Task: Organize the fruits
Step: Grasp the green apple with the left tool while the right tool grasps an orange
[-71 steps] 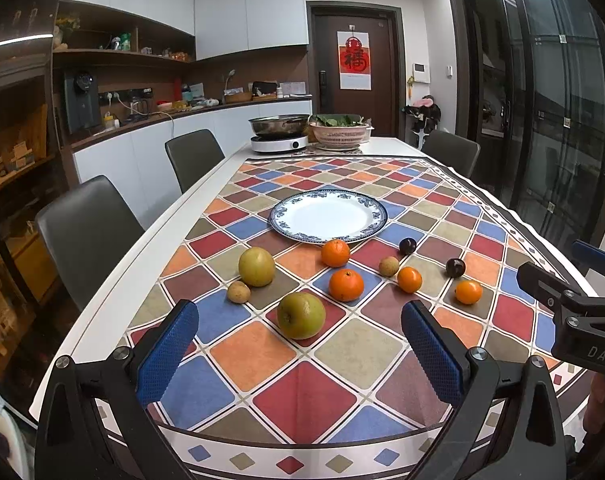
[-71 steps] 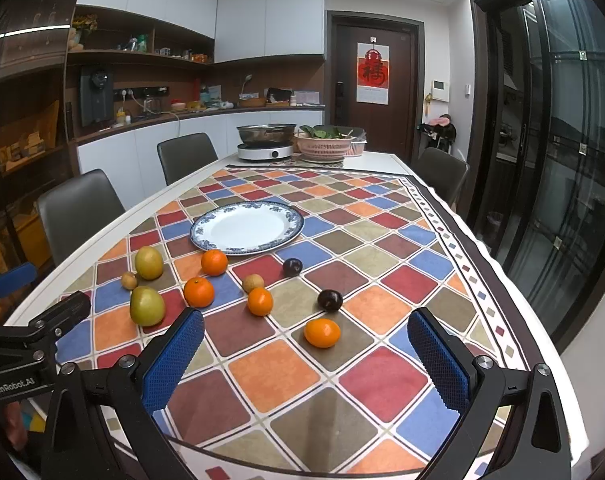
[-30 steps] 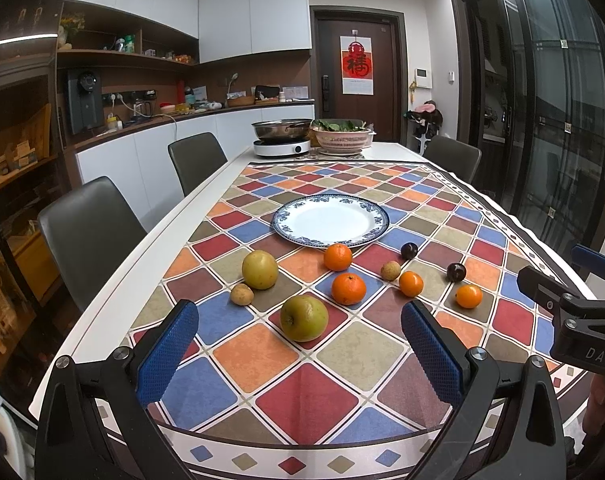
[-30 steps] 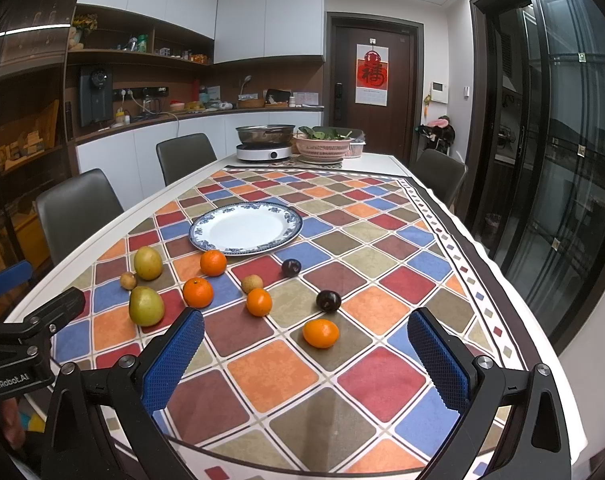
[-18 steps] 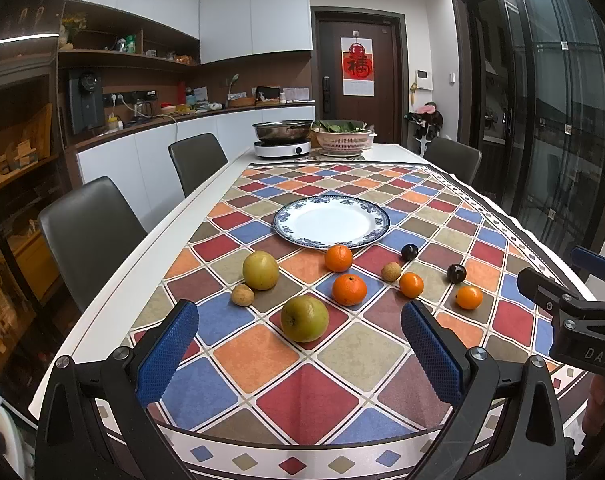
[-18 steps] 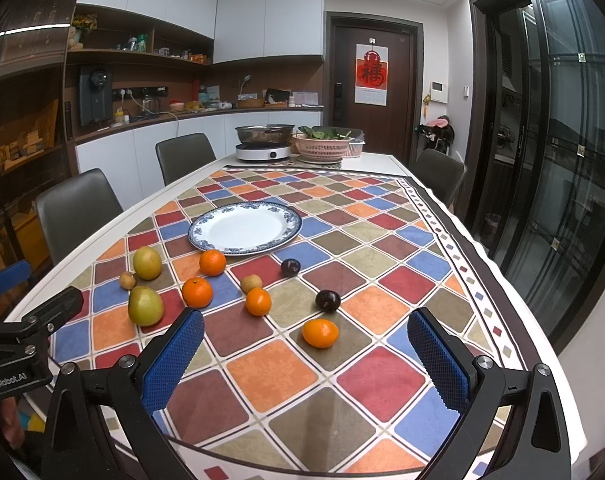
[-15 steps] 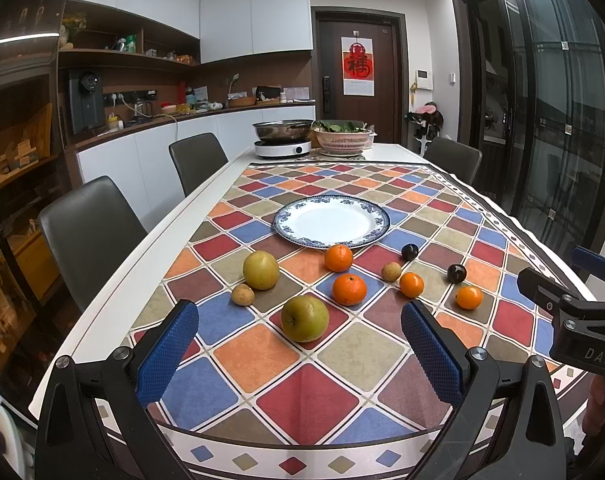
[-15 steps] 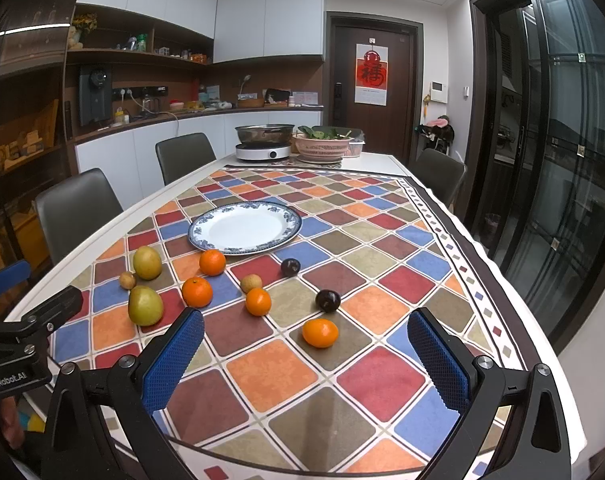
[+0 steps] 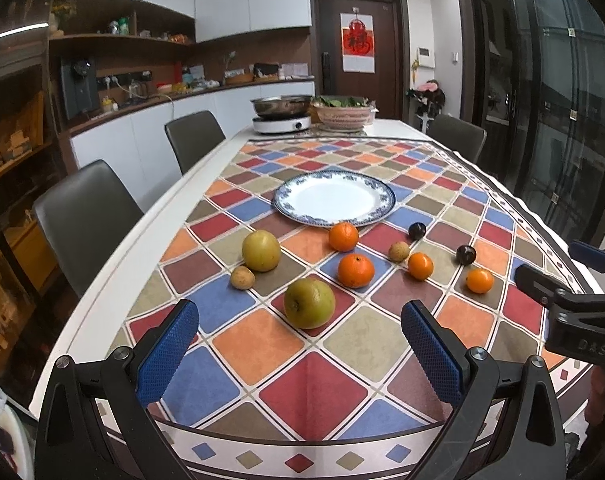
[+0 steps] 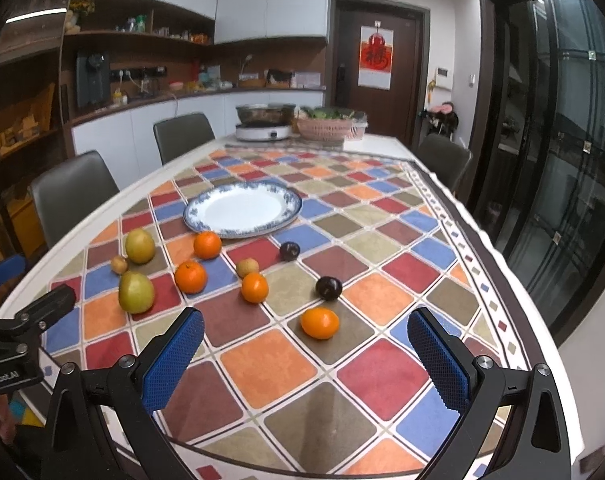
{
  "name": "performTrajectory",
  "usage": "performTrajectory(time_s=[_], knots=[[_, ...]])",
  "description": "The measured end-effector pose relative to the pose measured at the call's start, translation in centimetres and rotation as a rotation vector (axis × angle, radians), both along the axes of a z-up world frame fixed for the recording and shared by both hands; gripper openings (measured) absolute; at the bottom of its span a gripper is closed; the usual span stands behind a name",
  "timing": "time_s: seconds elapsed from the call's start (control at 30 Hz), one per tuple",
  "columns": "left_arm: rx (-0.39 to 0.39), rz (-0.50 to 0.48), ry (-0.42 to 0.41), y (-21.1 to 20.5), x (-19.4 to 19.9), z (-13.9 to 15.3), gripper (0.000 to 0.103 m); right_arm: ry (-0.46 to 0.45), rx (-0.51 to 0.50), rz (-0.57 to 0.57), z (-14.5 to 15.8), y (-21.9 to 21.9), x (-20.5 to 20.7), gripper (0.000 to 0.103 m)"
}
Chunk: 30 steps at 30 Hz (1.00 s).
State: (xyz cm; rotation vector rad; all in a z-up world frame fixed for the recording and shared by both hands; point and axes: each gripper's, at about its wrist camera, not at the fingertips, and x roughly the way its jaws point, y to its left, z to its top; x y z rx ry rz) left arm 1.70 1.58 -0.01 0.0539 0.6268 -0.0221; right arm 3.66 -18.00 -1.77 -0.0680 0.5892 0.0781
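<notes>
A blue-rimmed white plate (image 9: 334, 200) (image 10: 242, 208) lies empty mid-table. Fruits lie loose in front of it: two green-yellow pears (image 9: 309, 303) (image 9: 261, 250), several oranges (image 9: 355, 270) (image 10: 319, 322), two dark plums (image 9: 465, 255) (image 10: 328, 288) and small brown fruits (image 9: 242, 277). My left gripper (image 9: 298, 344) is open and empty, low over the near table edge, facing the near pear. My right gripper (image 10: 306, 354) is open and empty, facing the nearest orange.
A checkered cloth (image 9: 310, 364) covers the table. A pot on a cooker (image 9: 280, 114) and a basket of greens (image 9: 344, 114) stand at the far end. Grey chairs (image 9: 86, 212) line the left side; glass doors (image 10: 562, 184) stand at right.
Both grippers have drifted slightly forward toward the fruit, still open. No fruit has moved.
</notes>
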Motion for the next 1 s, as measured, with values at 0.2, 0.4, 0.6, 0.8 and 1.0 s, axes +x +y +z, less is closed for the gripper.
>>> performTrajectory(time_s=[0.2,0.4,0.6,0.8,1.0], knots=[[-0.023,-0.047,0.078,-0.3,2.5,-1.0,0.103,0.12,0.013,-0.003,-1.8,0.0,2.9,0.102],[0.011,-0.083,0.137,-0.3,5.6,-2.4,0.102,0.202,0.03,-0.011,-3.7,0.2,5.9,0.102],[0.028,-0.089,0.19,0.1,8.0,-4.7,0.095,0.277,0.016,-0.06,-5.6,0.2,8.4,0.097],[-0.005,-0.099,0.248,0.3,9.6,-6.7,0.082,0.31,-0.014,-0.095,-7.2,0.0,9.7,0.091],[-0.024,-0.107,0.274,0.0,10.7,-7.9,0.066,0.321,-0.001,-0.115,-7.8,-0.4,10.4,0.078]])
